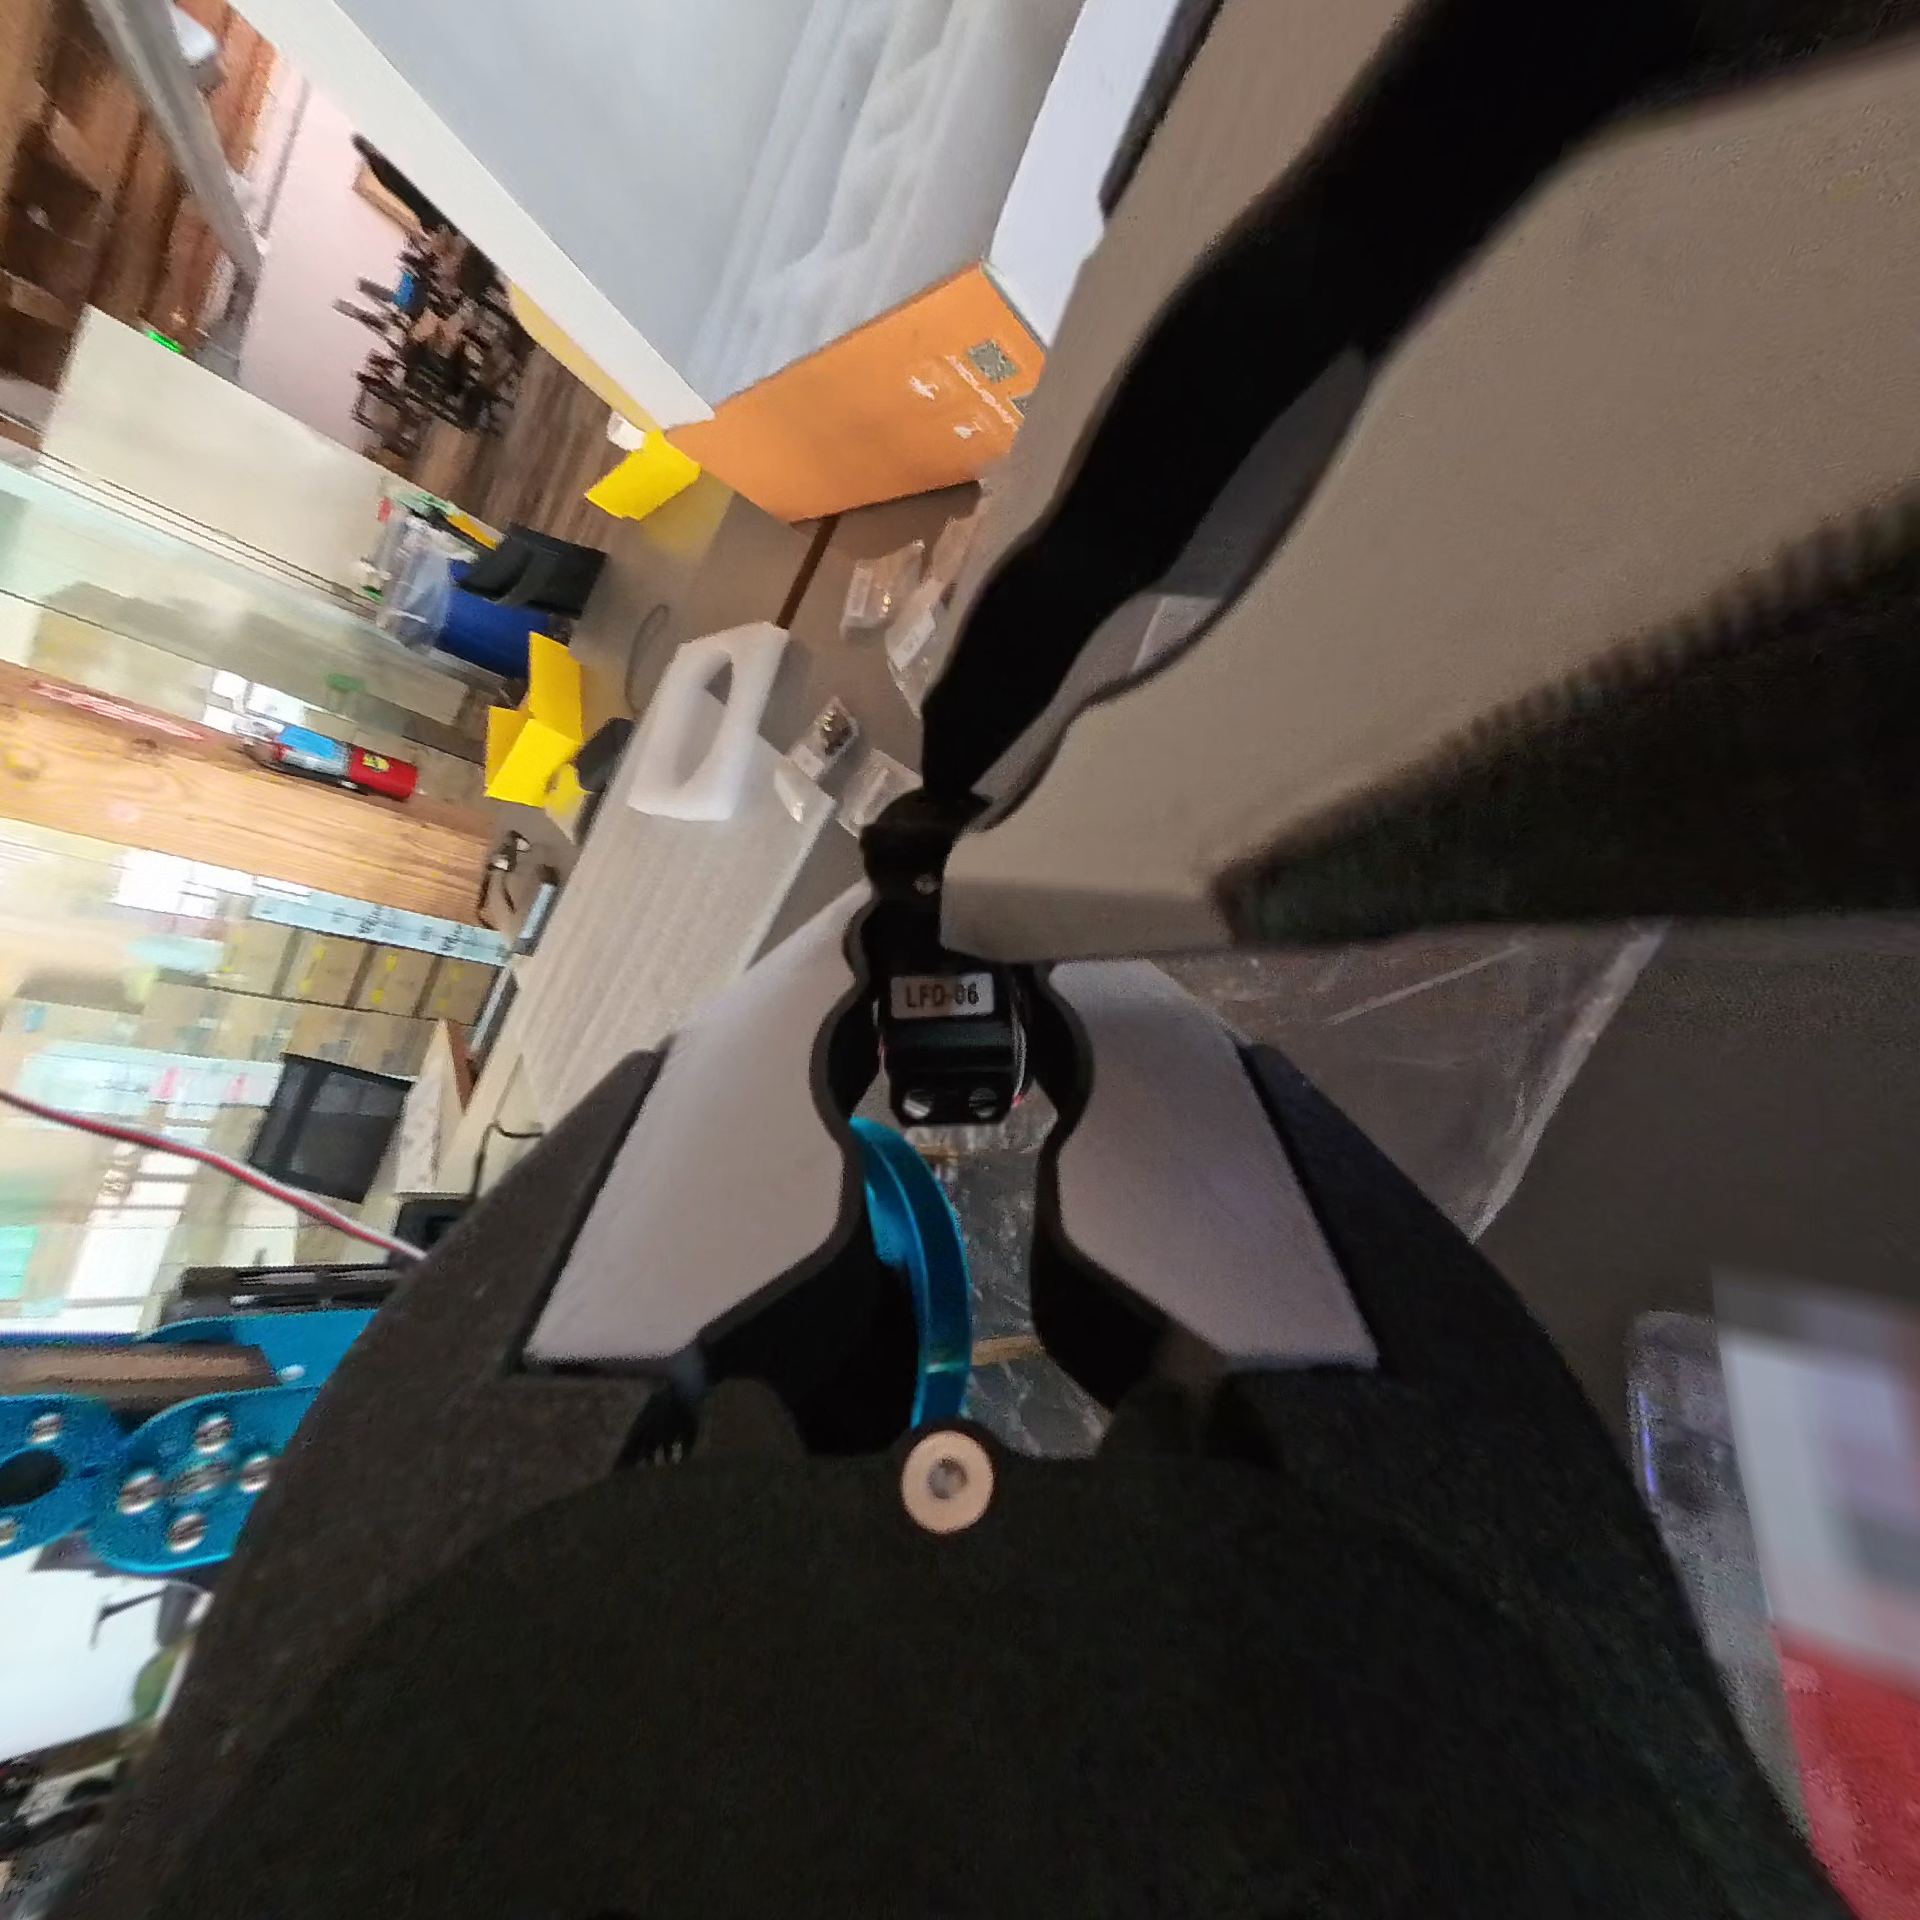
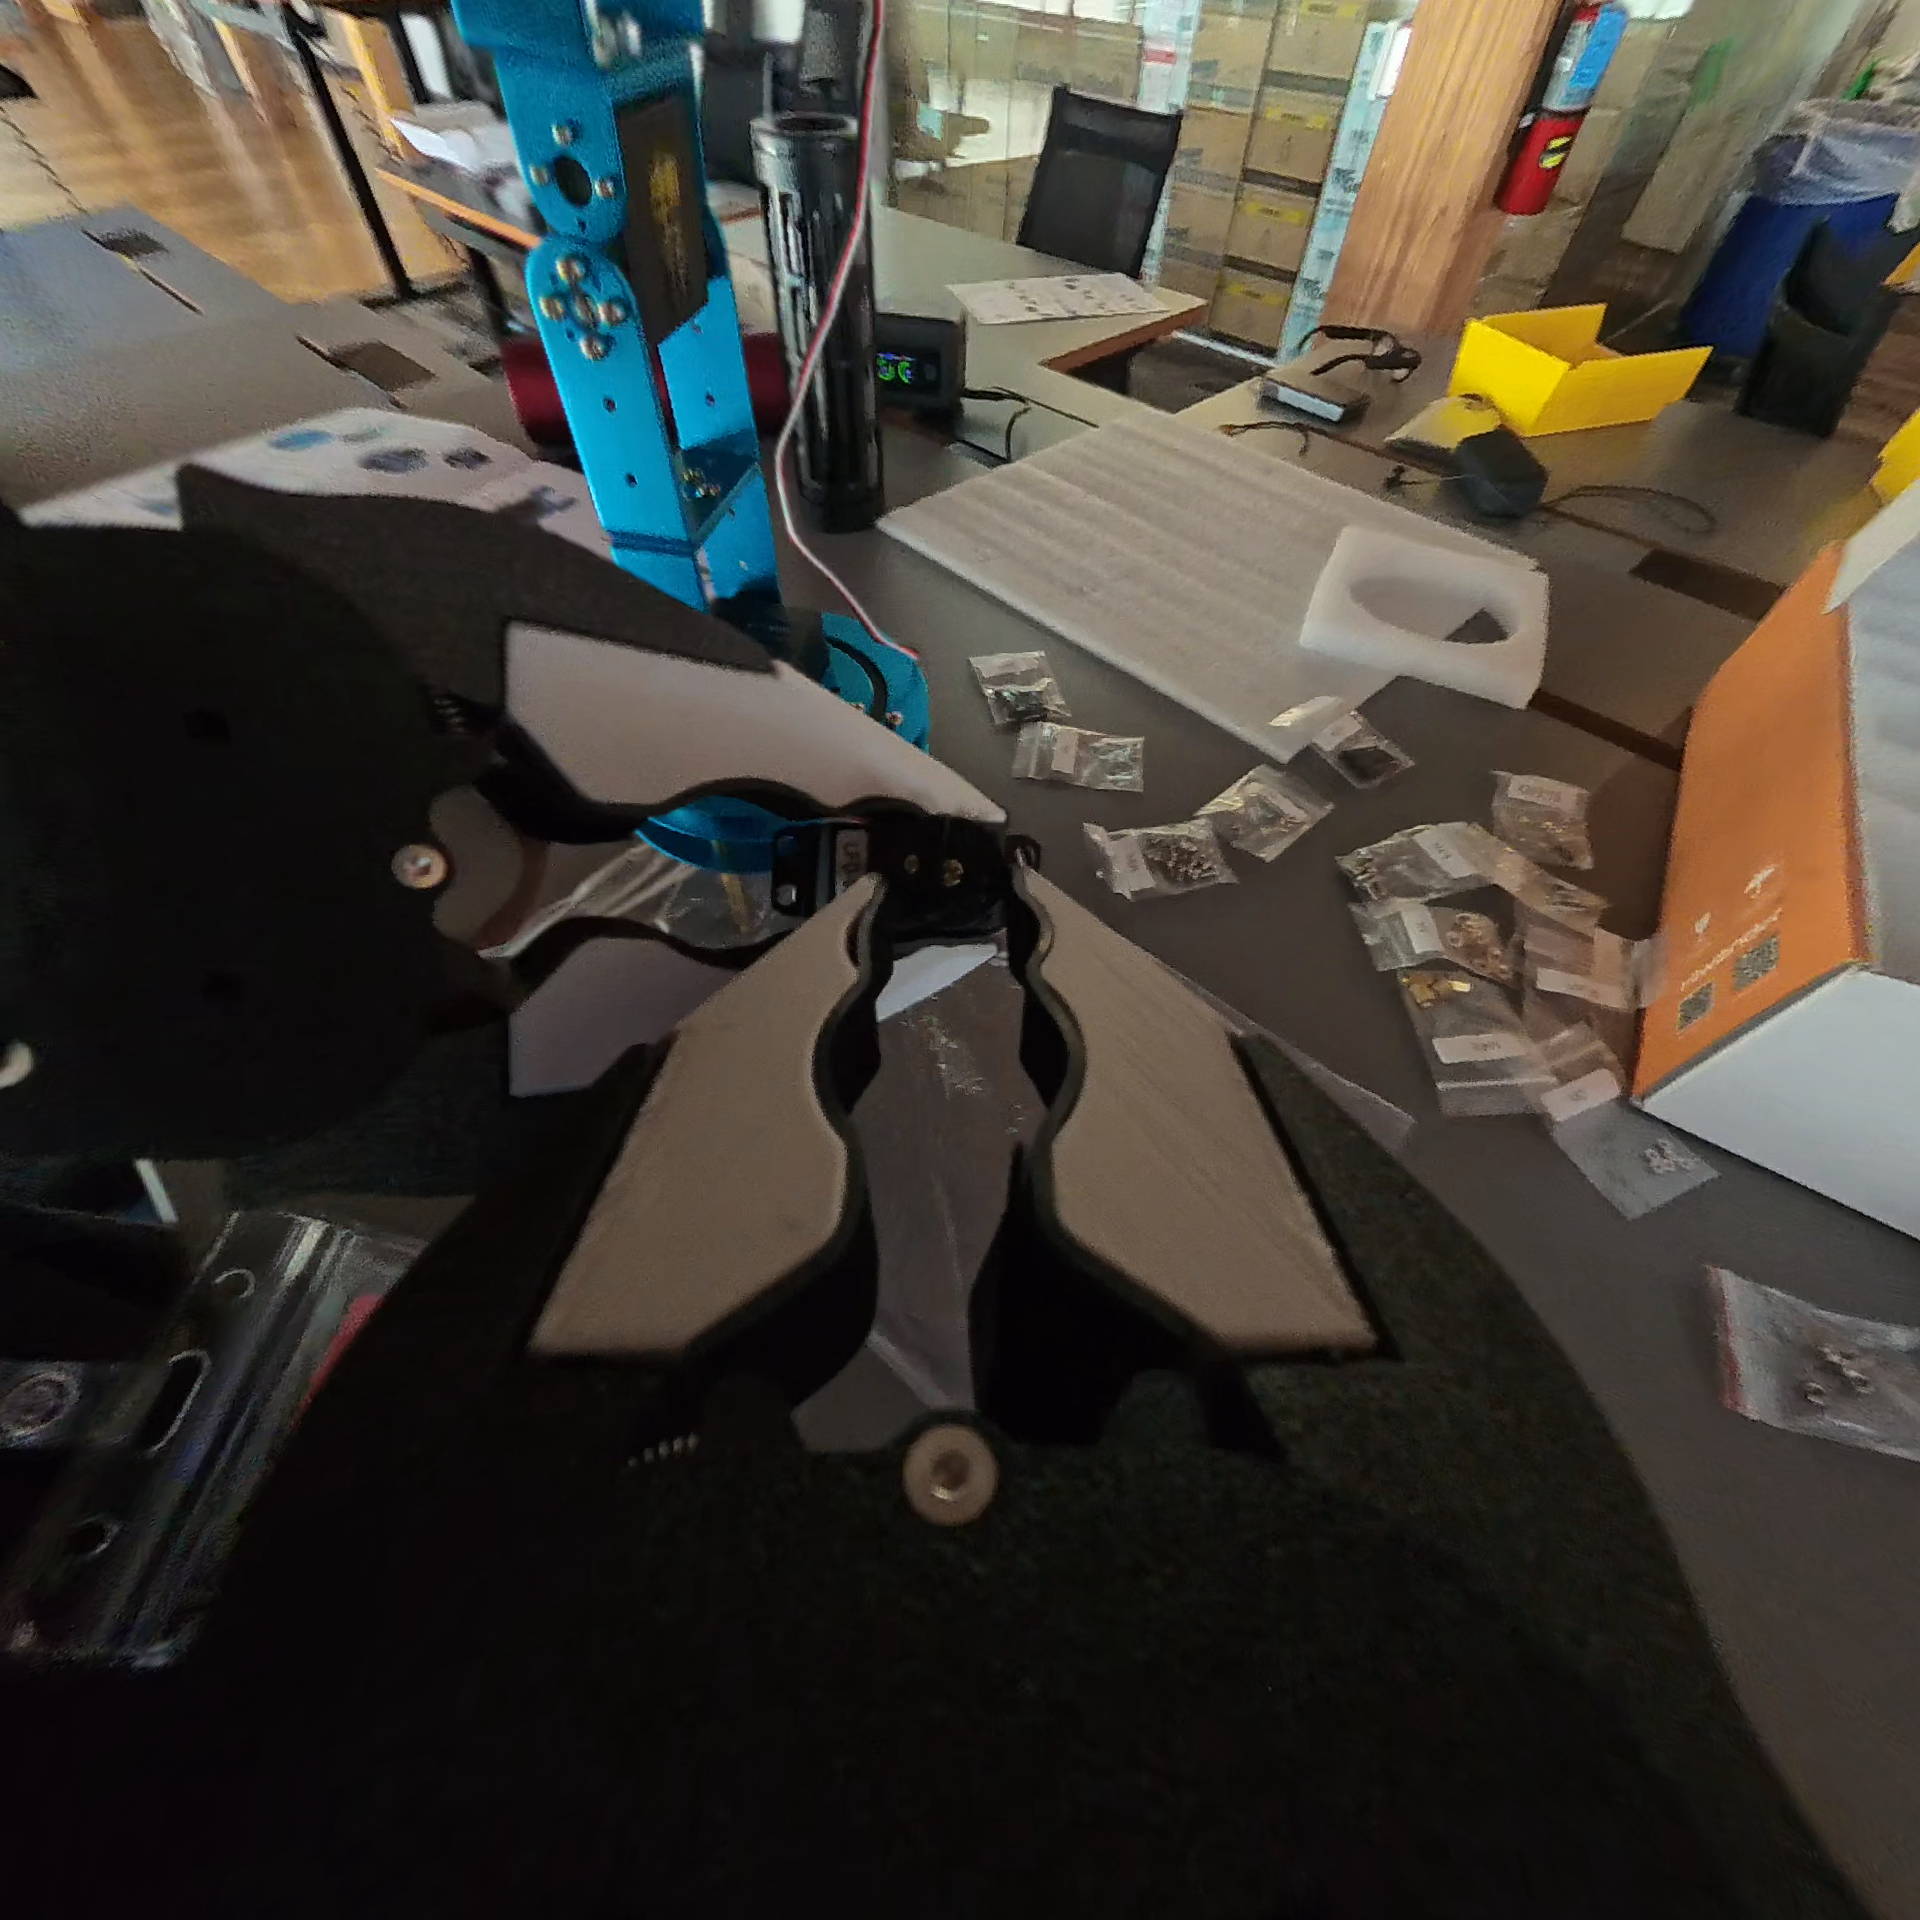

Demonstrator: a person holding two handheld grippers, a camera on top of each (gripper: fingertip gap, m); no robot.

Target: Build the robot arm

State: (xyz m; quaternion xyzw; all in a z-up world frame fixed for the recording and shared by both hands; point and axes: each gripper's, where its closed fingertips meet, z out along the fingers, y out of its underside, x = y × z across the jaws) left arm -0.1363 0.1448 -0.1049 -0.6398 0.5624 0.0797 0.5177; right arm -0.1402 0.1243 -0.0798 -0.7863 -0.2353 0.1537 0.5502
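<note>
Black and boxy, a small servo motor (image 2: 914,873) with a white label sits pinched between two hand-held grippers that meet over the grey table (image 2: 1299,966). The left hand-held gripper (image 1: 940,971) has its pale fingers closed around the servo's body, and in the left wrist view the part fills the narrow gap between the tips. The right hand-held gripper (image 2: 945,883) comes in across it, its fingers drawn nearly together and clamped on the servo's end. Just behind the servo stands a blue metal robot arm (image 2: 665,343) on a round blue base (image 2: 883,675), with a red and white wire (image 2: 831,343) trailing down beside it. To the right, small clear bags of hardware (image 2: 1455,914) lie scattered on the table, near an orange and white box (image 2: 1756,914) and a white foam block (image 2: 1423,613).
</note>
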